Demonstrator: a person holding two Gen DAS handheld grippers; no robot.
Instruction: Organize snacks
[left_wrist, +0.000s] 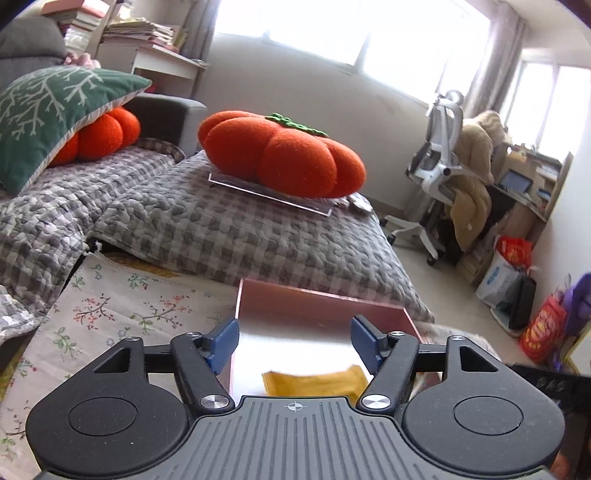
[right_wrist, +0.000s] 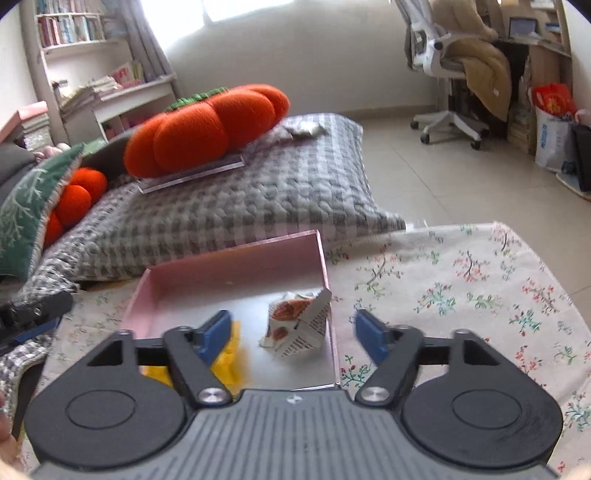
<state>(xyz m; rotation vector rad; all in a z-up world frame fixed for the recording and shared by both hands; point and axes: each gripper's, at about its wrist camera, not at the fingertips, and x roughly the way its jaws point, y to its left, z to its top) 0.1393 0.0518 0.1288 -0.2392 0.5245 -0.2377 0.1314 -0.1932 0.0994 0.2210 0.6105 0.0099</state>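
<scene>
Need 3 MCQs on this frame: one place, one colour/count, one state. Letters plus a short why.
1. Where is the white printed snack packet?
A. on the sofa
B. inside the pink box
C. on the floor

2. How many snack packets lie in the box in the right wrist view?
A. two
B. four
C. none

3. State of the right gripper?
A. shut on a packet
B. open, holding nothing
C. out of view

Answers:
B, it lies against the box's right wall.
A, the white one and a yellow packet.
B, blue fingers wide apart, nothing between them.
</scene>
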